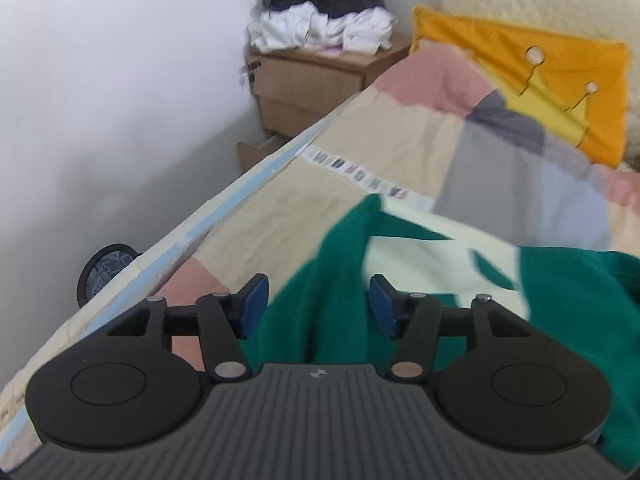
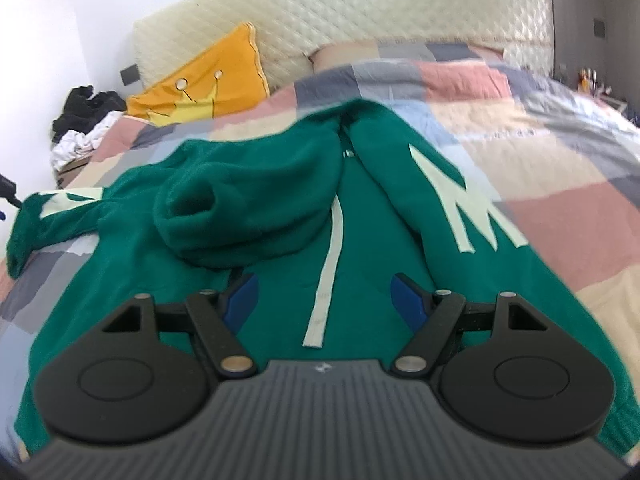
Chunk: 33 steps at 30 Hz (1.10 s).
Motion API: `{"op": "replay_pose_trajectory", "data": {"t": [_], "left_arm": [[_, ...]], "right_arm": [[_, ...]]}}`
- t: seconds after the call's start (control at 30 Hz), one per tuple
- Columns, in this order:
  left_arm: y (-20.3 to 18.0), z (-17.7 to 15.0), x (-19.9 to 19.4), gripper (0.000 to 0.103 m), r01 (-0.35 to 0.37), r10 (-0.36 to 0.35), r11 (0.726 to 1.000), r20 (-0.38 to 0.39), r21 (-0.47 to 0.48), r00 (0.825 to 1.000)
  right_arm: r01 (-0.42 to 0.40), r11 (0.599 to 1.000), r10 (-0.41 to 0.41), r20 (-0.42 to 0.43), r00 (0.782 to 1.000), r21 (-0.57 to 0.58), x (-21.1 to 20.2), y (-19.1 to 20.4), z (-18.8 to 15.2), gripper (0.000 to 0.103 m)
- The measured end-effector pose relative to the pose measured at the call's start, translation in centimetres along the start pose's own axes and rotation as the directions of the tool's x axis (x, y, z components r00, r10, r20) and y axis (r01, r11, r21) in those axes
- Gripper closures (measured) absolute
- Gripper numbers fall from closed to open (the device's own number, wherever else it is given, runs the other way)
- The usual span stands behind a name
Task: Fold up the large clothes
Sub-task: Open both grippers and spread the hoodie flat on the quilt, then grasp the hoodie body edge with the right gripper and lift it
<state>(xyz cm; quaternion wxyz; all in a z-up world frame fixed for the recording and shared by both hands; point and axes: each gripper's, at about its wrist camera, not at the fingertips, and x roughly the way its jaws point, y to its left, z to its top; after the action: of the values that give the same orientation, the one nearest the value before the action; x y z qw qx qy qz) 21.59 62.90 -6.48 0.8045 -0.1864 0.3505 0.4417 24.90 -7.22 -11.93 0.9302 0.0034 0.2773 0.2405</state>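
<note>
A large green hoodie [image 2: 280, 184] with pale lettering lies on the patchwork bed cover [image 2: 540, 168]. Its hood is bunched at the middle and a pale drawstring [image 2: 328, 276] runs down the chest. My right gripper [image 2: 324, 300] is open just above the chest, with the drawstring between its blue pads. In the left wrist view a green sleeve [image 1: 340, 264] with pale marks lies near the bed's left edge. My left gripper [image 1: 318, 306] is open, its jaws on either side of a ridge of the sleeve cloth.
An orange crown pillow [image 1: 560, 92] [image 2: 200, 92] leans on the quilted headboard [image 2: 360, 12]. A wooden nightstand [image 1: 308, 80] piled with white and black clothes stands by the white wall. A round black object [image 1: 104, 268] sits on the floor beside the bed edge.
</note>
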Motion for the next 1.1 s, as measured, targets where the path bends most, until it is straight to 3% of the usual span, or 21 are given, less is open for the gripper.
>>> {"op": "replay_pose_trajectory", "data": {"t": [0.27,0.53,0.7,0.87,1.0,1.1], "left_arm": [[-4.6,-5.0,-10.8,0.041,0.151,-0.154,0.988,0.071,0.035,0.986],[-11.5,-10.0,-21.1,0.041,0.32,-0.333,0.939,0.098,0.126,0.938],[-17.1,-14.3,-26.6,0.041,0.439,-0.461,0.876,0.079,0.197,0.884],[-23.8,-20.2,-31.2,0.041,0.556,-0.575,0.779,-0.026,0.289,0.818],[-28.2,-25.9,-34.3,0.041,0.594,-0.626,0.712,-0.046,0.375,0.779],[-30.1,-29.7,-35.2,0.041,0.615,-0.655,0.679,-0.048,0.401,0.754]], "right_arm": [[-0.034,0.999,0.033,0.034,0.999,0.03,-3.1,-2.1,-0.3,0.028],[-0.035,0.994,0.028,0.066,0.997,0.104,-4.9,-4.6,-0.4,0.028],[0.011,0.99,-0.017,0.041,0.999,0.138,-5.3,-6.2,-0.8,0.028],[0.068,0.979,-0.07,0.004,0.998,0.194,-5.4,-8.2,-1.2,0.028],[0.128,0.969,-0.116,-0.069,0.991,0.213,-4.8,-9.8,-1.8,0.028],[0.186,0.961,-0.154,-0.162,0.975,0.204,-3.6,-10.6,-2.7,0.028]]}}
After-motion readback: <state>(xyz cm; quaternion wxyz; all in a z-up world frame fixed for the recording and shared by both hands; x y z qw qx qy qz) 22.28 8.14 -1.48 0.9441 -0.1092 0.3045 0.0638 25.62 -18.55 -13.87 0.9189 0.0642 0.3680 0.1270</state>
